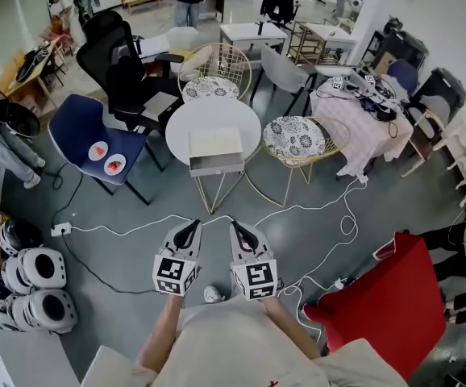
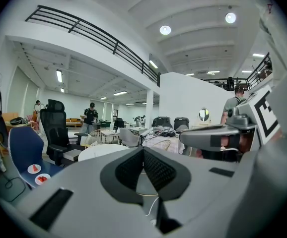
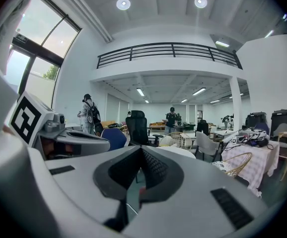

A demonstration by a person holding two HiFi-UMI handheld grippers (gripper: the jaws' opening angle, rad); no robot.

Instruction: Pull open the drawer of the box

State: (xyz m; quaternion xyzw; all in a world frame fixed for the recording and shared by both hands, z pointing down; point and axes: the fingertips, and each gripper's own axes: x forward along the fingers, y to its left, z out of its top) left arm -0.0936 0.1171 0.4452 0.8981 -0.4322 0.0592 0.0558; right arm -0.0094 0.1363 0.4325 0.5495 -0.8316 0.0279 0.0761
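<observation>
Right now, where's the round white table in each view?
Head view: table upper centre.
Left gripper view: table left of centre, above the jaws.
Right gripper view: table right of centre, above the jaws.
Shared: black office chair, left of the table everywhere.

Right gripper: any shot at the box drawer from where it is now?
Probably not yet. The right gripper, jaws shut, hangs well short of the round table holding the box drawer. Only floor shows between them, so stepping closer should do.
</observation>
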